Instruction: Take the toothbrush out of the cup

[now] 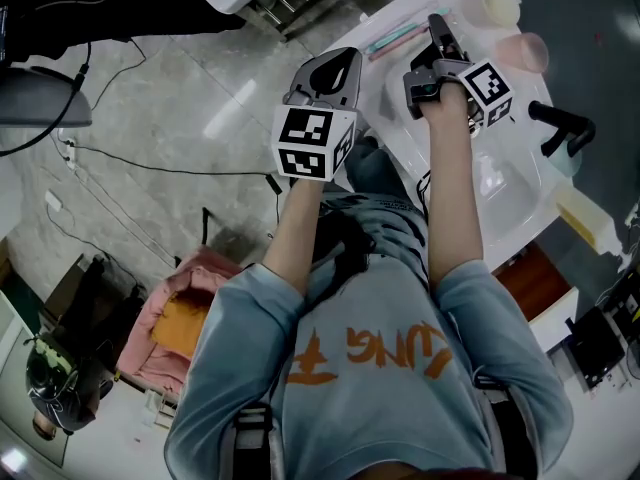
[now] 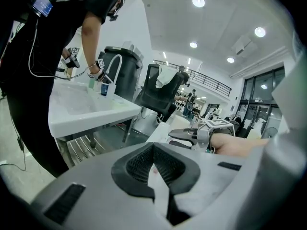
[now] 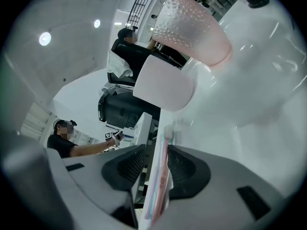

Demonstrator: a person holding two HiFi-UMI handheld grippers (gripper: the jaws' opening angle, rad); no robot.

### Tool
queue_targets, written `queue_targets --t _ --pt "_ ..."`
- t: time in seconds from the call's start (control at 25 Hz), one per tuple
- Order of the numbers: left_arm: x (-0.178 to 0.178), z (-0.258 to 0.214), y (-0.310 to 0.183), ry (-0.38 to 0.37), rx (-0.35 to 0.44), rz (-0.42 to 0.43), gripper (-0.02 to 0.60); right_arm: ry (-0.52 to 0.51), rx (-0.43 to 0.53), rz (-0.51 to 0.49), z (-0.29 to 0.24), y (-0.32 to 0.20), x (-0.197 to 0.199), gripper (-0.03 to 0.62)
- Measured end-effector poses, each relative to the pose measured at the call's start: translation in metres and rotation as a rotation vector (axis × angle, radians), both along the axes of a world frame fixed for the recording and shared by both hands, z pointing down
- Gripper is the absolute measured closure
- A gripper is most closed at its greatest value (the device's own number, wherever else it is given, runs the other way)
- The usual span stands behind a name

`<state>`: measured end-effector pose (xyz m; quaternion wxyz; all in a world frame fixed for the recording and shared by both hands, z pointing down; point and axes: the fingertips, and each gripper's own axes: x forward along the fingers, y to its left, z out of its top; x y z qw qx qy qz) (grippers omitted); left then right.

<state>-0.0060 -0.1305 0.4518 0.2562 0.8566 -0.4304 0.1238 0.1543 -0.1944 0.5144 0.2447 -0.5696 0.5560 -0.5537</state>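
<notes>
— Toothbrush [image 1: 396,37]: where is it?
— From the left: my left gripper [image 1: 333,68] hangs by the bench [image 1: 505,193] edge, jaws closed on nothing. The toothbrush lies flat on the bench, outside both cups, in the gap of my right gripper [image 3: 157,157].
— Gripped?
— No. Those jaws stand apart, pads not pressing. The cream cup [image 1: 495,4] and pink cup [image 1: 530,52] sit further right.
</notes>
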Motion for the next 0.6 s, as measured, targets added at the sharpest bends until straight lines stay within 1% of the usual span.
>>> queue_targets --t 0.24,0.36,0.48,0.6 --pt "-0.007 -0.004 0.000 0.005 0.007 0.001 0.561 0.064 -0.007 -0.039 -0.002 0.002 -0.003 0.448" --pt "-0.009 -0.007 0.000 0.009 0.011 0.005 0.561 0.069 -0.001 -0.030 -0.005 0.004 -0.002 0.447" --pt "-0.010 -0.009 0.001 0.015 0.016 0.011 0.561 0.077 0.021 -0.029 -0.011 0.007 -0.002 0.447" --pt "-0.009 -0.012 0.006 0.019 0.023 0.024 0.561 0.105 0.063 -0.049 -0.023 0.013 -0.005 0.453"
